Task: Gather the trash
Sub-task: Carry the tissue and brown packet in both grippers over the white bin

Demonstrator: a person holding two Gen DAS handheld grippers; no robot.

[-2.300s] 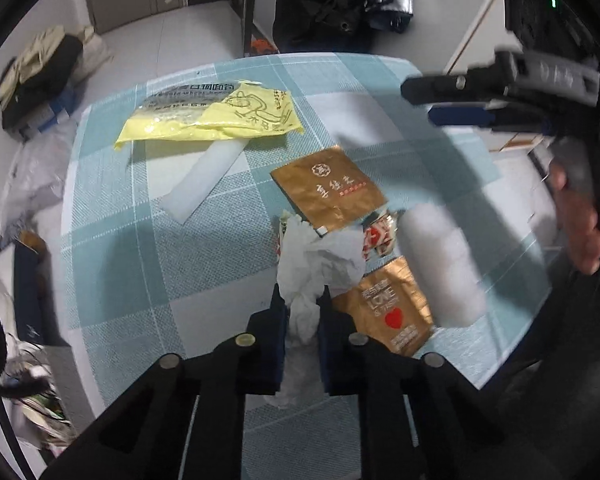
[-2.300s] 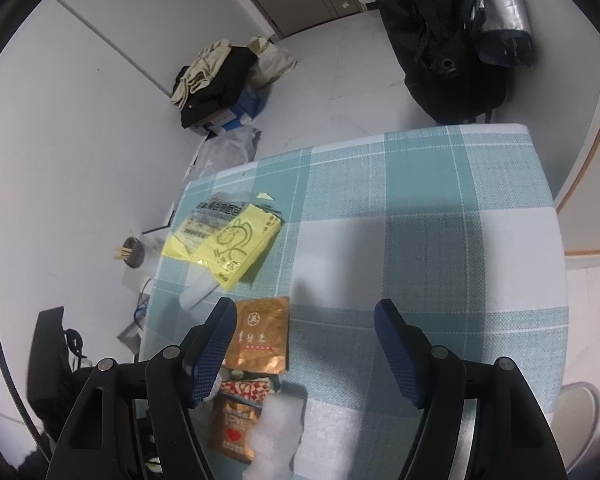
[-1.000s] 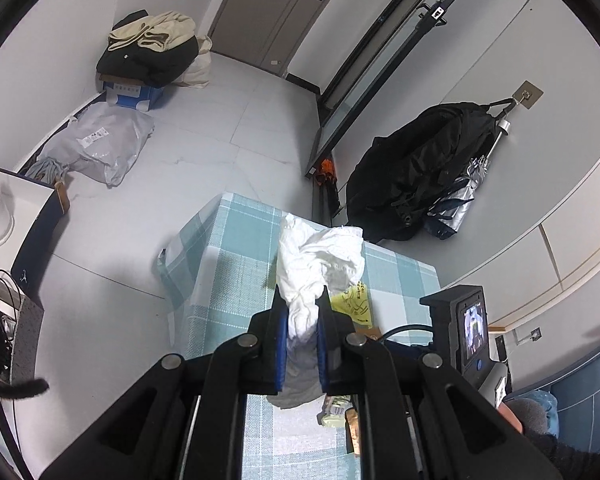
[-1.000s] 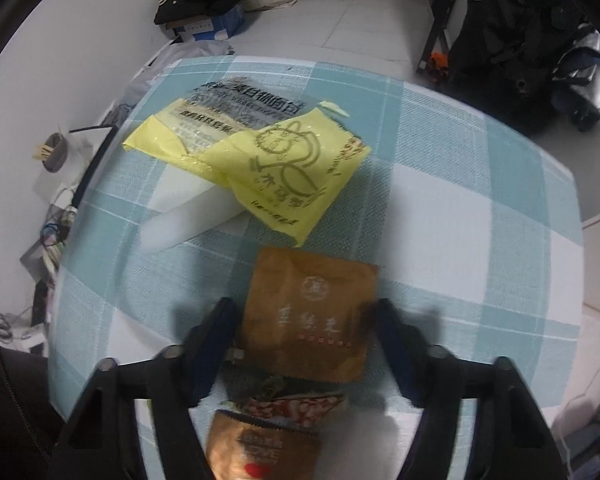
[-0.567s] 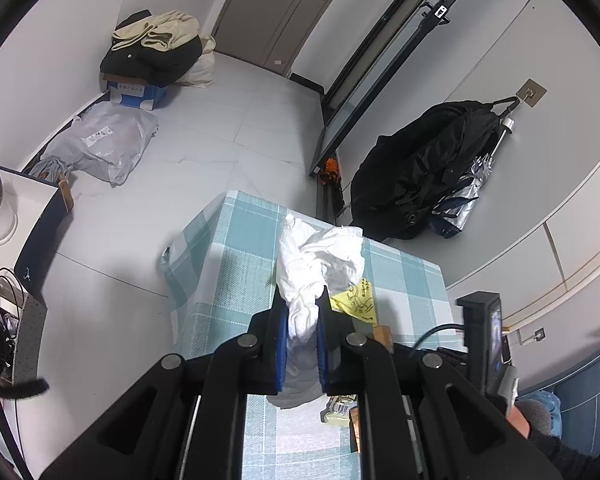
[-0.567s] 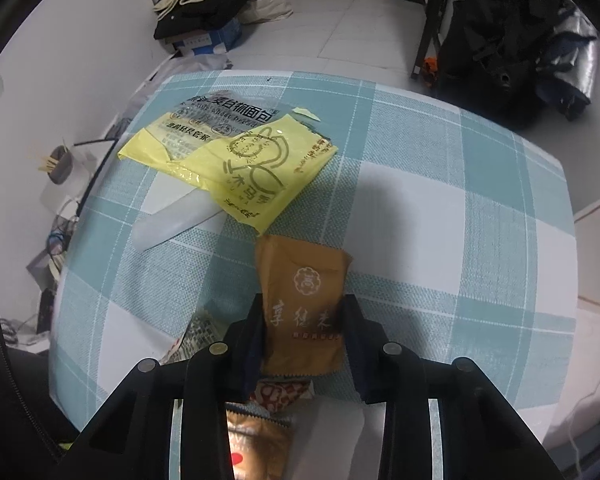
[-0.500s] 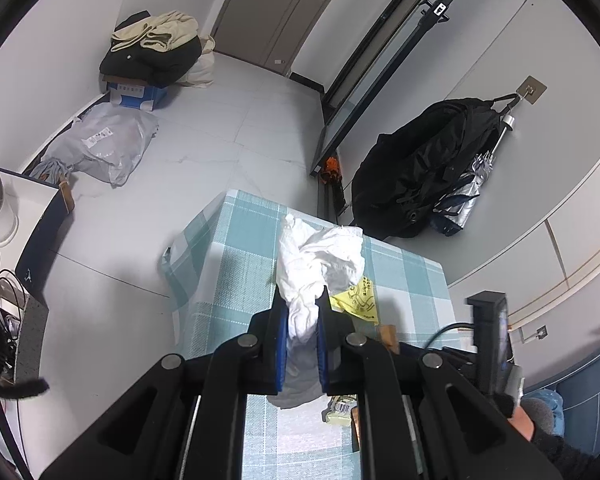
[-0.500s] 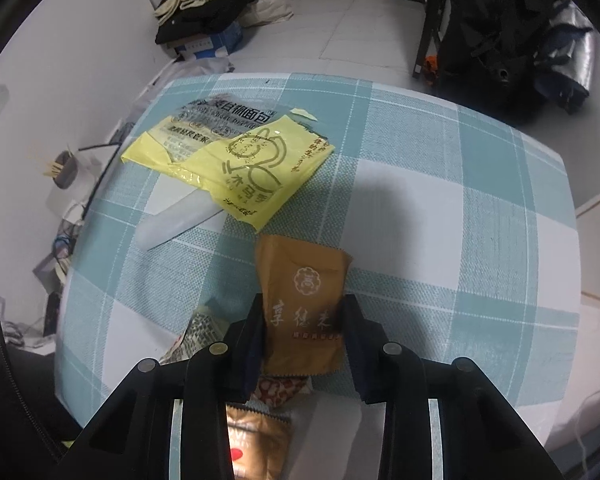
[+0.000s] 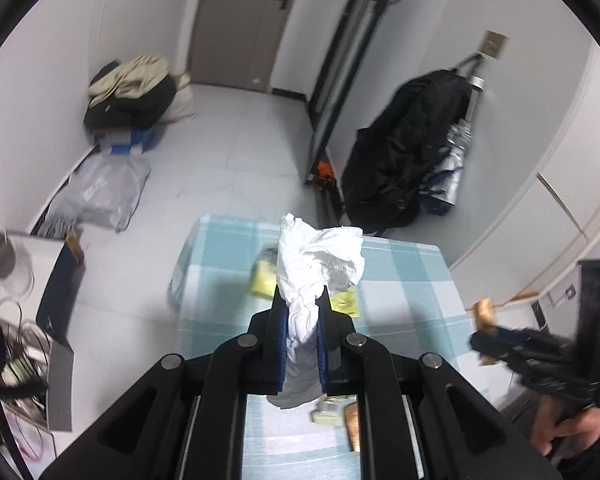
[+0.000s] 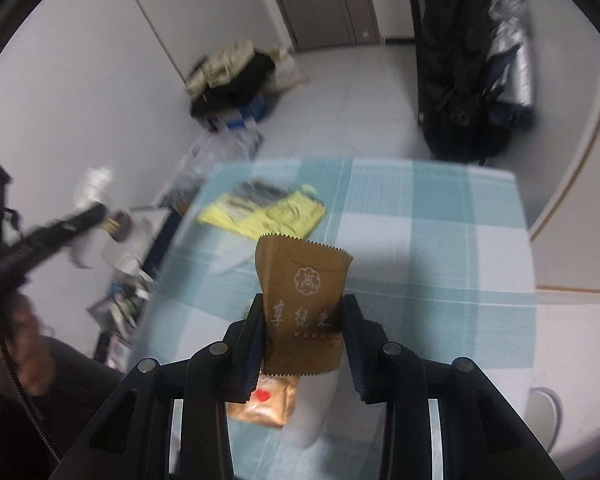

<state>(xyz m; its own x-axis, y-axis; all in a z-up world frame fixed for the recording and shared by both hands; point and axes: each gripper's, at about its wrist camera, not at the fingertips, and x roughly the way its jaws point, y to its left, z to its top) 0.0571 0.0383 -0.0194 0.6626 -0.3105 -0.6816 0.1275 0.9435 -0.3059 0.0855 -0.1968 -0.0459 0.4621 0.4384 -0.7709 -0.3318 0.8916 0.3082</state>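
1. The left gripper (image 9: 302, 322) has its fingers (image 9: 281, 340) pinched almost together on a crumpled white tissue (image 9: 318, 258). The wad bunches out above the fingertips and a tail hangs below, so the grip sits on its narrow middle. That looks the surest place to hold something so soft.

2. The right gripper (image 10: 302, 322) has its fingers (image 10: 256, 340) at a middling width, closed on the two side edges of a brown packet (image 10: 302, 296). The packet stands upright between them and bows a little across its width, which suggests the squeeze is what keeps it from slipping. These fingers have just been closing, with the packet between them.

3. Both pieces hang in the air above the checked surface (image 10: 440, 240), well clear of the cloth. I would guess each hand carries one piece so that both go to a bin in one trip; no bin shows in either view.

4. More trash lies on the surface: a yellow bag (image 10: 268, 212) towards the far side, a heart packet (image 10: 266, 402) just under the right fingers, and a pale sleeve (image 10: 312, 408) beside it. The task looks partly done at best.

5. The packet is held only by its edges, so a quick swing could twist it loose. The tissue seems safe.
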